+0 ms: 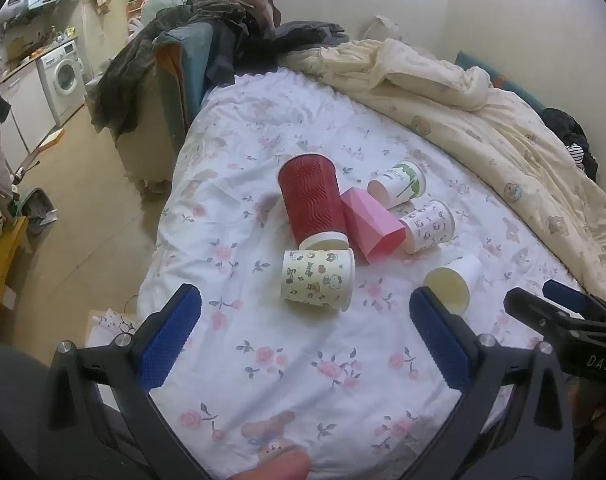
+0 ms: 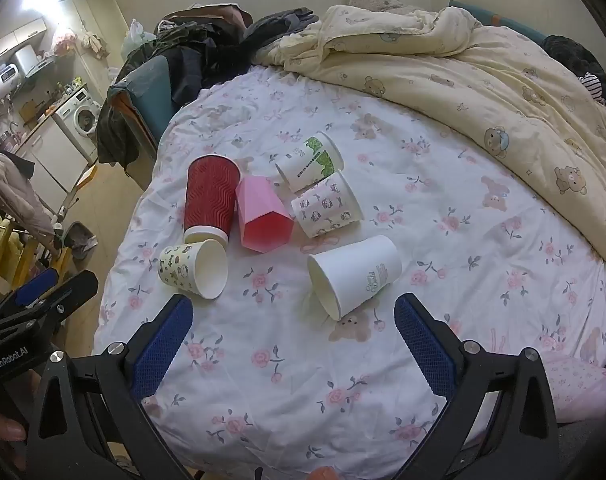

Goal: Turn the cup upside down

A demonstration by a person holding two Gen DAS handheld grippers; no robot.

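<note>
Both pairs of blue-padded fingers stand wide apart and empty above a floral bedsheet (image 2: 443,184): the right gripper (image 2: 293,344) has a plain white paper cup (image 2: 353,274) lying on its side just ahead between its fingers, while the left gripper (image 1: 305,338) faces a cartoon-print cup (image 1: 317,280) beyond its fingertips. Farther out lie a red ribbed cup (image 1: 313,200) and a pink faceted cup (image 1: 371,224). On soft bedding, thin paper may crush, roll away, or topple when set rim-down.
</note>
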